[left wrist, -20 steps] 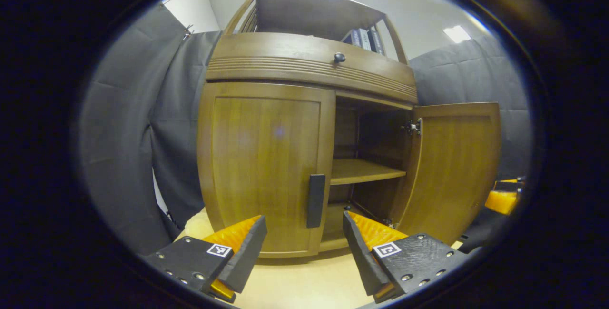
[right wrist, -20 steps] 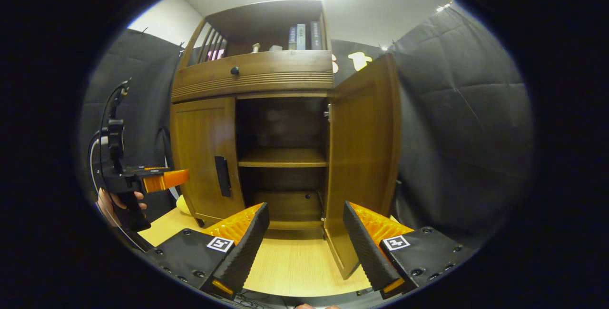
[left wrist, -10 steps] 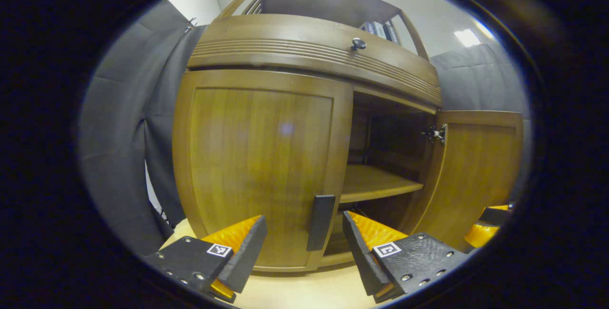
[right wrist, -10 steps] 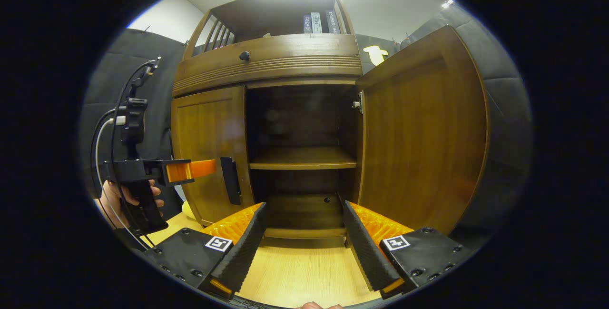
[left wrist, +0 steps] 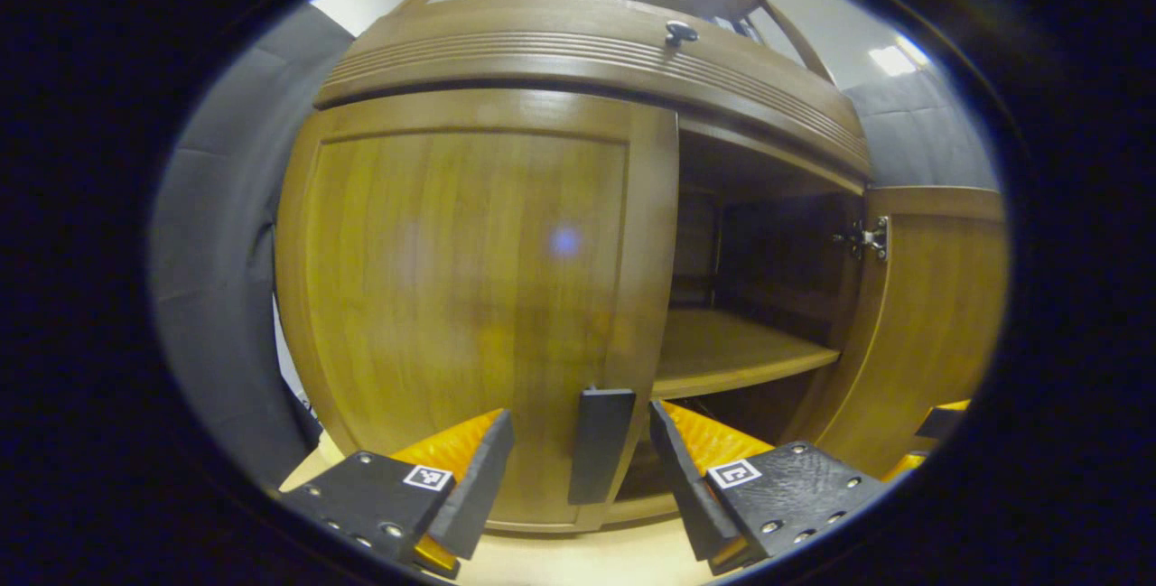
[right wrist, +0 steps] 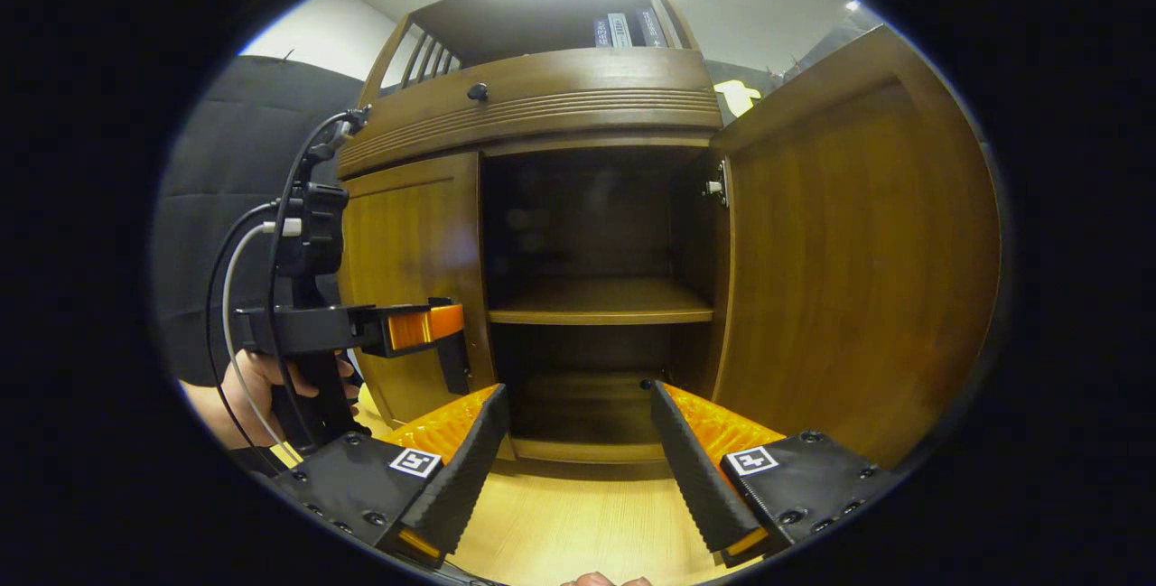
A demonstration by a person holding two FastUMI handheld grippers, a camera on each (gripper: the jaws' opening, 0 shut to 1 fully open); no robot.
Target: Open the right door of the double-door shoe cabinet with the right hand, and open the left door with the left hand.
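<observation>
Wooden shoe cabinet [right wrist: 542, 144] stands on the floor with its right door [right wrist: 849, 261] swung wide and left door [left wrist: 470, 297] closed, its dark handle [left wrist: 601, 444] between the spread, empty left tongs [left wrist: 578, 469], while the right gripper view shows books [right wrist: 629, 28] with unreadable spines above the spread, empty right tongs [right wrist: 578, 464].

The left tool [left wrist: 578, 464] has its two fingers spread wide apart, with nothing pressed between them. The right tool [right wrist: 578, 441] is also spread wide and holds nothing. In the right gripper view, the left tool [right wrist: 424, 329] pokes forward, level, with a hand [right wrist: 248, 383] wrapped around its grip from below. Its cables loop up behind it.
</observation>
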